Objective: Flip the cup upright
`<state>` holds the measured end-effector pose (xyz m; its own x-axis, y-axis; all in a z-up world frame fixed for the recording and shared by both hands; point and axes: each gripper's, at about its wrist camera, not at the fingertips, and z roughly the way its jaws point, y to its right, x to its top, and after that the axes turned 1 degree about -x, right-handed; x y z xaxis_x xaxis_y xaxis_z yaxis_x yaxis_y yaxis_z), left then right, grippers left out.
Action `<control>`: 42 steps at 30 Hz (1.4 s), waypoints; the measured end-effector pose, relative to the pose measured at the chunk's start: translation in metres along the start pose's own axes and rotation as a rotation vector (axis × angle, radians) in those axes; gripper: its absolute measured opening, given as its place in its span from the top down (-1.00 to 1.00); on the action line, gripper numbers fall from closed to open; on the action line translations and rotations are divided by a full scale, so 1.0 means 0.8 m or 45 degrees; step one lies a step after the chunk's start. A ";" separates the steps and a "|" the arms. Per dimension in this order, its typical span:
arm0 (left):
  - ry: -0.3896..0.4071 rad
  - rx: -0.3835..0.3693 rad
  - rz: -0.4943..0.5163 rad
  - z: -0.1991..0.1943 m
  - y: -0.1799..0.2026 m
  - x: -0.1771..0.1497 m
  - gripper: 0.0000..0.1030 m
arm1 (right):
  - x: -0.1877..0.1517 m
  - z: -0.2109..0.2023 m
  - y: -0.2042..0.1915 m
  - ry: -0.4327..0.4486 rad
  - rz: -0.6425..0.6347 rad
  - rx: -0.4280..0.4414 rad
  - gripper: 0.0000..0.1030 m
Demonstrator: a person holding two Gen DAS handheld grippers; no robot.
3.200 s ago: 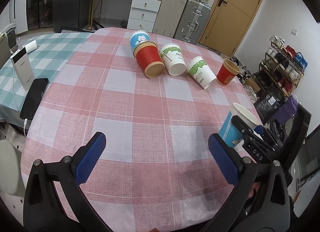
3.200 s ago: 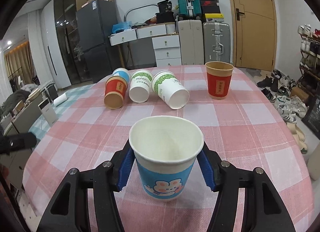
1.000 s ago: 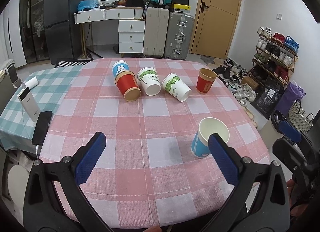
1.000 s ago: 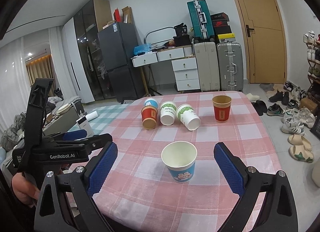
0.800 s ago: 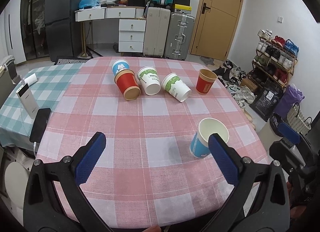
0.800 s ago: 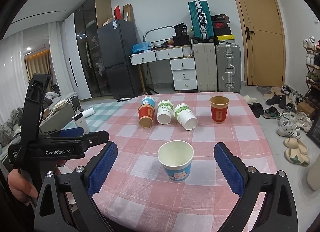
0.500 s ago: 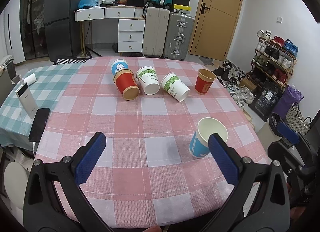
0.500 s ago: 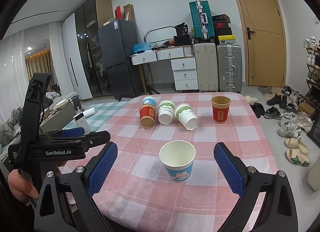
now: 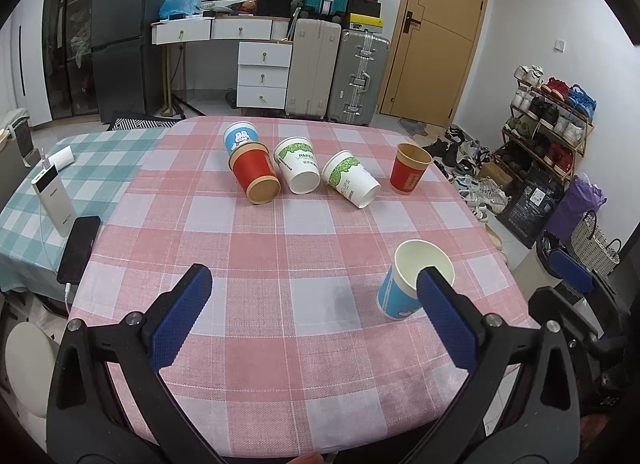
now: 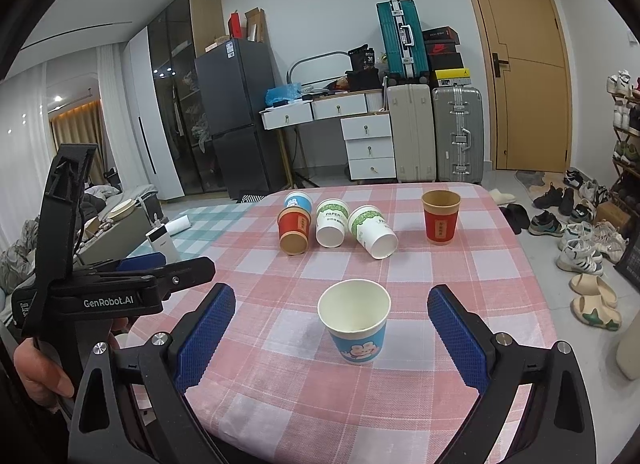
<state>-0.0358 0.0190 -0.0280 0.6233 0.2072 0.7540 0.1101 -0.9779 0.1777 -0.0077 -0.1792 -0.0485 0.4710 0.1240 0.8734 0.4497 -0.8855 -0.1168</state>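
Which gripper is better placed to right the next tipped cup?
Probably the left gripper: open, empty, with the red cup lying on its side almost straight ahead. The right gripper, also open, has the upright blue cup in its path.

Right gripper [image 10: 331,328]: jaws released from blue rabbit cup [image 10: 355,322], now spread wide, drawn back | Cup: stands free and upright on desk [image 10: 440,276], lower centre of right wrist frame | Left gripper [image 9: 314,322]: raised, pulled back.
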 end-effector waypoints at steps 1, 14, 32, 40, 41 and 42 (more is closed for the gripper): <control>0.001 0.000 0.003 0.000 0.001 0.000 -0.98 | 0.000 0.001 0.000 0.000 0.002 -0.002 -0.92; 0.018 0.009 0.011 -0.002 0.005 -0.001 -0.98 | -0.001 0.000 0.001 0.001 0.006 -0.003 -0.92; 0.021 0.008 0.013 -0.004 0.005 0.000 -0.98 | -0.001 0.000 0.002 0.000 0.004 -0.002 -0.92; 0.022 0.011 0.011 -0.004 0.005 0.001 -0.98 | -0.001 0.000 0.002 0.002 0.003 -0.002 -0.92; 0.024 0.010 0.012 -0.004 0.006 0.000 -0.98 | -0.001 -0.001 0.002 0.003 0.003 -0.003 -0.92; 0.023 0.011 0.013 -0.003 0.006 0.000 -0.98 | 0.000 -0.002 0.002 0.003 0.004 -0.002 -0.92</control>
<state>-0.0372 0.0143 -0.0254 0.6106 0.1972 0.7669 0.1104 -0.9802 0.1642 -0.0078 -0.1812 -0.0478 0.4703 0.1203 0.8743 0.4469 -0.8867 -0.1184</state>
